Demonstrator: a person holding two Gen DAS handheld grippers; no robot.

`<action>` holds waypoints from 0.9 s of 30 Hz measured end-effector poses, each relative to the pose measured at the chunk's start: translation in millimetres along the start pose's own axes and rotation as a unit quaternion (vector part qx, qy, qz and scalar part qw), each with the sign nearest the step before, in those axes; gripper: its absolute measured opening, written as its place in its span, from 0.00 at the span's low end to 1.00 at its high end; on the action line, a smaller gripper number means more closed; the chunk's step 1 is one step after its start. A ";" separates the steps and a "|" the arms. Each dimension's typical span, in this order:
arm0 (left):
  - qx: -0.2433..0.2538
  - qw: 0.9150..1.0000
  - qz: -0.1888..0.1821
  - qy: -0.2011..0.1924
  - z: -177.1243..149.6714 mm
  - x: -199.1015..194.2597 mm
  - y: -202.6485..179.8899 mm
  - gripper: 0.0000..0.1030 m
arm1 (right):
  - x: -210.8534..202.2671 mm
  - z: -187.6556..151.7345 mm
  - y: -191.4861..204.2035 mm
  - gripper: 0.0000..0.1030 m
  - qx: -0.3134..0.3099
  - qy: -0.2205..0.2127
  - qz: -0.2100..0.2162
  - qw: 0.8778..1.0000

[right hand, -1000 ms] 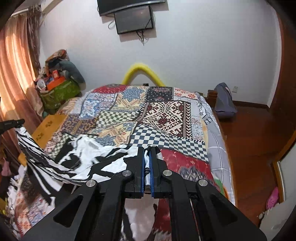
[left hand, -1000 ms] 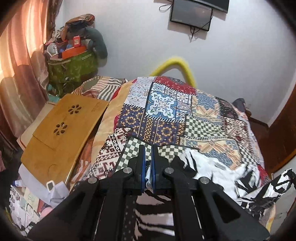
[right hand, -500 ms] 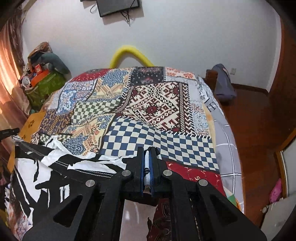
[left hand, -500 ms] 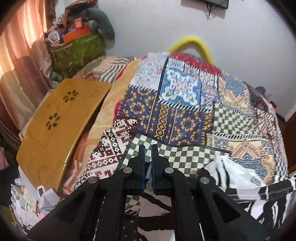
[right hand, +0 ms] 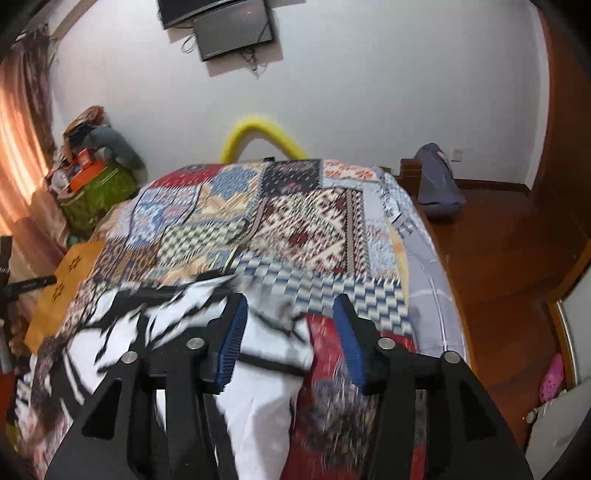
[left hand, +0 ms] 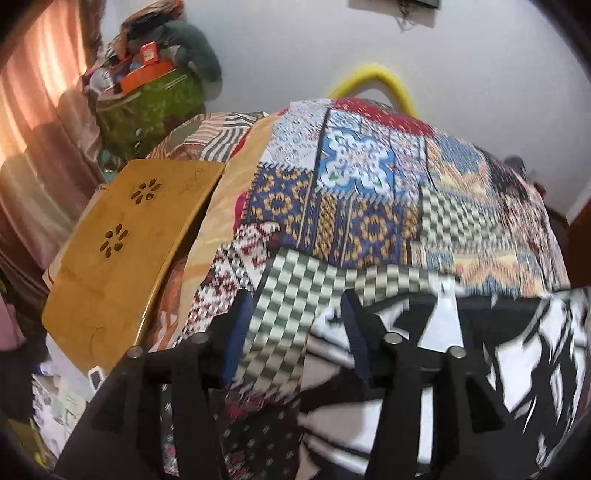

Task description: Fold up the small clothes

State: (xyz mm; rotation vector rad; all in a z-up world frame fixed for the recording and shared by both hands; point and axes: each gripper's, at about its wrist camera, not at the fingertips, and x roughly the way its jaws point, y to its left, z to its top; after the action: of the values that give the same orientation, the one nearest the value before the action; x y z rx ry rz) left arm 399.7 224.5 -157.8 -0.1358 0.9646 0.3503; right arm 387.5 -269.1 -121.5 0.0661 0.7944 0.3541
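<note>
Left wrist view: low over the bed's near left corner, facing the far wall, wooden lap tray [left hand: 125, 240] close at left. Right wrist view: low over the near right side, same heading, floor at right. Both share the patchwork quilt [left hand: 369, 206] [right hand: 310, 229], black-and-white garment [left hand: 517, 350] [right hand: 122, 332], yellow arch [left hand: 373, 79] [right hand: 258, 129].

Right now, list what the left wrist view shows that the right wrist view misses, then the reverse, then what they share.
Only left: the flower-shaped cutouts clear on the wooden lap desk, and the left hand-held gripper, open. Only right: the wall-mounted screen, wooden floor, grey bag, and the right hand-held gripper, open. Both: patchwork bedspread, black-and-white garment, yellow tube, green bag.
</note>
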 end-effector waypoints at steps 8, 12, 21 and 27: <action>0.015 0.997 -0.034 0.071 -75.1 -4.1 11.1 0.60 | 8.0 -71.0 14.7 0.50 -0.016 0.079 0.018 0.997; 0.000 0.992 -0.044 0.116 -113.5 10.9 16.1 0.75 | 19.3 -101.2 17.1 0.50 -0.006 0.110 0.021 0.994; -0.024 0.985 -0.108 0.134 -143.6 16.7 8.3 0.27 | 24.8 -116.4 31.9 0.36 0.001 0.114 0.048 0.992; -0.003 0.986 -0.106 0.126 -151.0 -2.9 1.1 0.05 | 22.6 -120.4 36.8 0.13 0.002 0.115 0.066 0.991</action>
State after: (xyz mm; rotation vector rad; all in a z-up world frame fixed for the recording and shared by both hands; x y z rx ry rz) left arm 280.0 184.5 -240.8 -0.2906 1.1876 0.1413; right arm 306.3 -235.9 -214.6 0.0818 1.0217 0.4908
